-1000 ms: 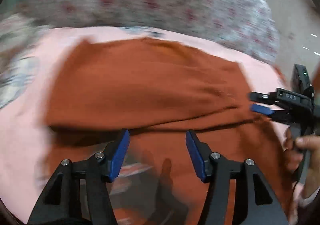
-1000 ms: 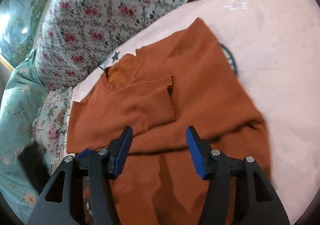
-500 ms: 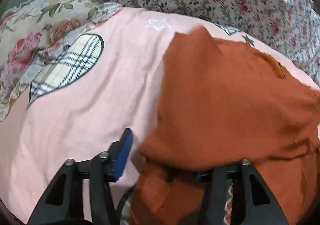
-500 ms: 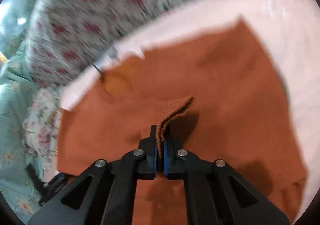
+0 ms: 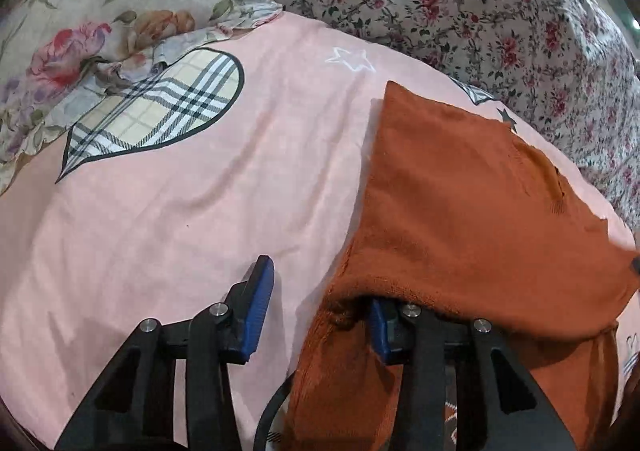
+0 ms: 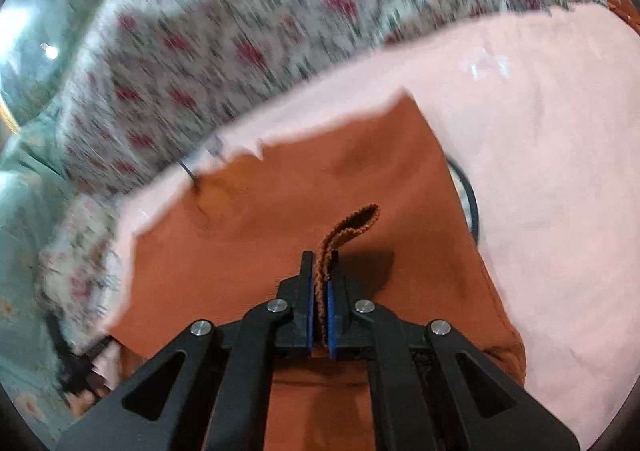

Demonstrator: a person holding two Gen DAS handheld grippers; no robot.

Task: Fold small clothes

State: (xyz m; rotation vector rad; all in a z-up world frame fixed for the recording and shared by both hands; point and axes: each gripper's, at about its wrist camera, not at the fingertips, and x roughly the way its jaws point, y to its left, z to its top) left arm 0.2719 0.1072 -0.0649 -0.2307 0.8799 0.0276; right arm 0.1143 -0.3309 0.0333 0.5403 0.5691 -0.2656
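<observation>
A rust-orange knit sweater (image 5: pixel 472 211) lies on a pink bed sheet (image 5: pixel 180 219); it also shows in the right wrist view (image 6: pixel 320 187). My left gripper (image 5: pixel 320 311) is open at the sweater's left edge; a fold of the sweater drapes over its right finger (image 5: pixel 382 331), and its left finger (image 5: pixel 256 311) is over bare sheet. My right gripper (image 6: pixel 319 303) is shut on the sweater's ribbed cuff (image 6: pixel 348 227), which sticks up between the pads.
A plaid heart print (image 5: pixel 160 111) and a white star are on the sheet. A floral pillow (image 5: pixel 92 39) lies at the far left. A rose-patterned duvet (image 5: pixel 500 7) runs along the back; it shows blurred in the right wrist view (image 6: pixel 240 39).
My right gripper closed on the sweater's cuff and has lifted it. My left gripper swung to the sweater's left edge and stays open, with fabric over its right finger.
</observation>
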